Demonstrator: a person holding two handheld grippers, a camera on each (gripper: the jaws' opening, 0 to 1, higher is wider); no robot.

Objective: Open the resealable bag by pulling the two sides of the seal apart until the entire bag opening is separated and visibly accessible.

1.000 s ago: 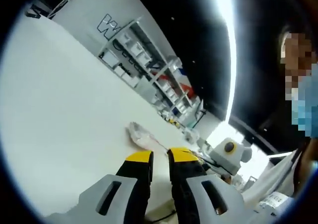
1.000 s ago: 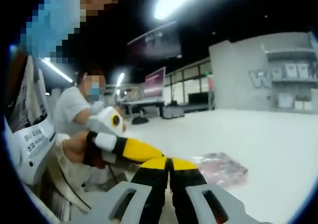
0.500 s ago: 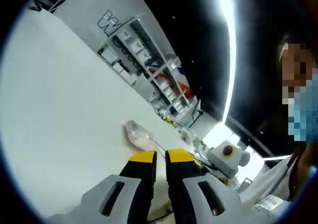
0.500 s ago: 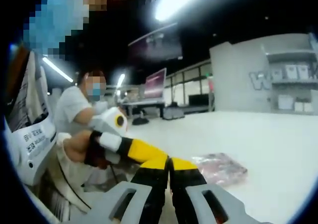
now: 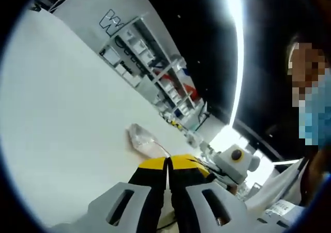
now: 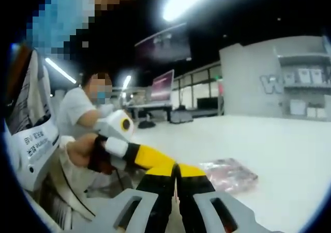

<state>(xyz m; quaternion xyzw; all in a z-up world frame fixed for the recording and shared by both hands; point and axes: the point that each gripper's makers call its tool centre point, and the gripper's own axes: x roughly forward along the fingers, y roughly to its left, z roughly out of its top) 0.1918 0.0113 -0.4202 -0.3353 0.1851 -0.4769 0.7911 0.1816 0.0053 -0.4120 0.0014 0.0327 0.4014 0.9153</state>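
A broad white table [image 5: 62,104] runs back to a grey wall with shelving units [image 5: 150,70] in the left gripper view, under a dark ceiling with a bright strip light. On the table lies the small clear resealable plastic bag with pinkish contents [image 5: 142,141], flat and just beyond the yellow-tipped left tongs [image 5: 168,163], whose jaws are pressed together with nothing between them. In the right gripper view the same bag [image 6: 231,174] rests on the table [image 6: 279,145] to the right of the right tongs [image 6: 175,170], apart from them; those jaws also meet tip to tip, empty. The left tongs [image 6: 155,159] enter that view from the left, held by a person's hand [image 6: 80,150].
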